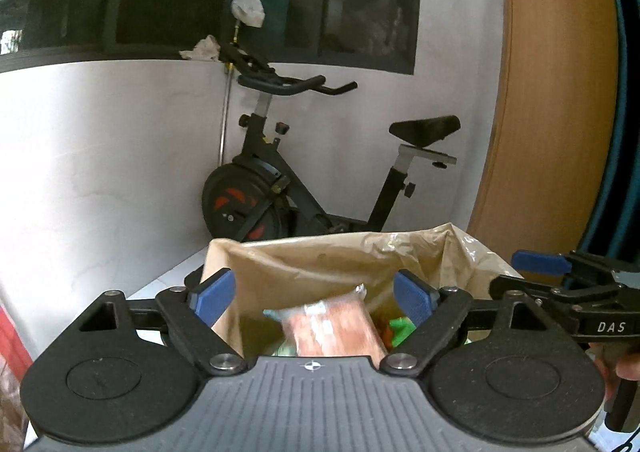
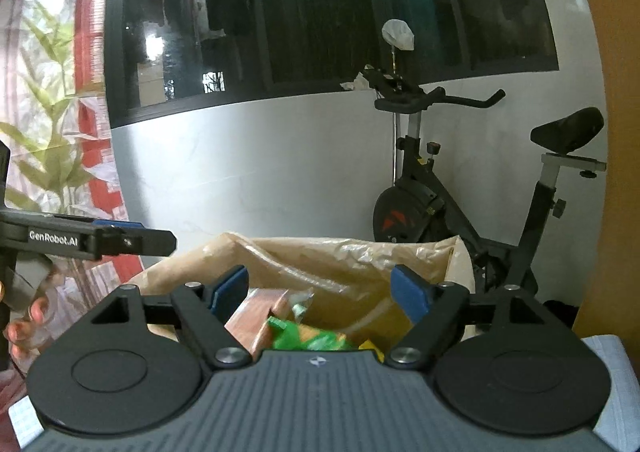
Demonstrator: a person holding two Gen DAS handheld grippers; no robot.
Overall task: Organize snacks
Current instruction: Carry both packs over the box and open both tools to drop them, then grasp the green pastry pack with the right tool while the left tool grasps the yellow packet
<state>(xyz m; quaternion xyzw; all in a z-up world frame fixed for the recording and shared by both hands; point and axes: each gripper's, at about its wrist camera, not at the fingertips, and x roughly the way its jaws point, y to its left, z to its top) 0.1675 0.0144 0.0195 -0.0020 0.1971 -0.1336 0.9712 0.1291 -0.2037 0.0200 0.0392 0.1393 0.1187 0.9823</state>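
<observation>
Here the left gripper (image 1: 314, 302) and the right gripper (image 2: 322, 292) both hang over the open paper bag (image 1: 320, 264) with jaws apart and nothing between the pads. A careless dip could catch the bag's thin rim, I judge, and crumple or tip it. Inside, left to right, lie a reddish-brown packet (image 1: 332, 326) and a green packet (image 1: 400, 330), with something yellow (image 2: 368, 344) at the right in the right view.

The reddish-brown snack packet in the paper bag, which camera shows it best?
The left wrist view. There the reddish-brown snack packet lies almost whole in the paper bag, though blurred. In the right wrist view only part of it shows, partly behind a green packet and the camera housing.
</observation>
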